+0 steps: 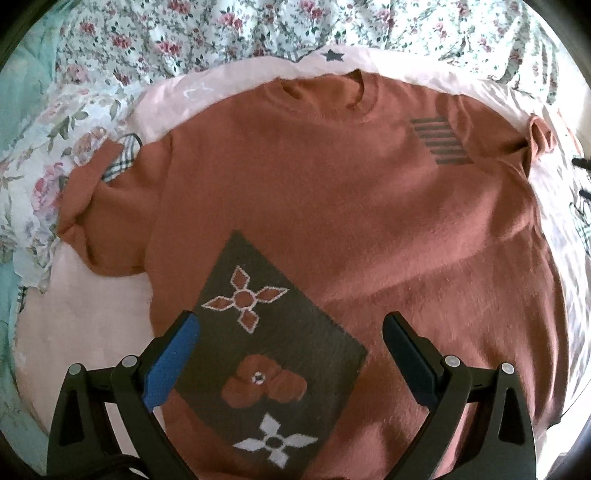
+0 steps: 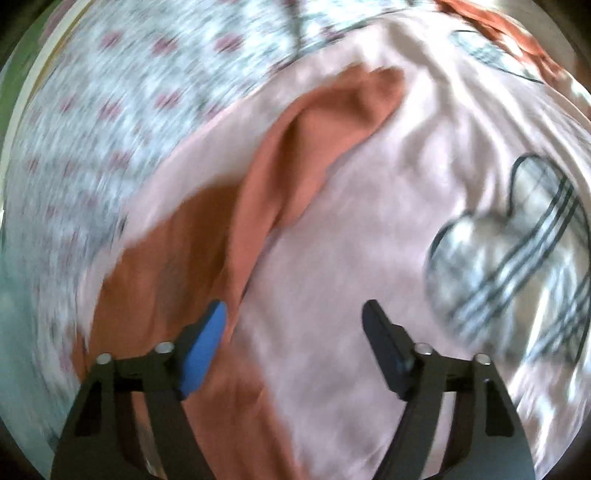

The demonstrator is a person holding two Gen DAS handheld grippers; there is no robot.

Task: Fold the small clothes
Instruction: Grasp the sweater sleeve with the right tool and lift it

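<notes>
1. Left hand-held gripper (image 1: pixel 291 332): jaws apart, nothing clamped. One blue pad, one black pad, black plastic linkage arms with silver pins. It hangs over the lower front of the sweater.
2. Right hand-held gripper (image 2: pixel 295 317): jaws apart, nothing between the pads. The view is motion-blurred. Blue pad sits at the edge of a sweater sleeve (image 2: pixel 314 122).
3. Rust-orange sweater (image 1: pixel 332 184): fuzzy knit, laid flat face up, crew neck toward the top, both short sleeves out to the sides and crumpled at the cuffs.
4. Dark brown knit panel (image 1: pixel 273 354) on the lower front with flower motifs; grey stripe block (image 1: pixel 441 140) near one shoulder.
5. Underneath: smooth pink sheet (image 1: pixel 88 314), wrinkled, with plaid heart prints (image 2: pixel 517 258).
6. Floral quilt (image 1: pixel 184 33) beyond it, crumpled.
</notes>
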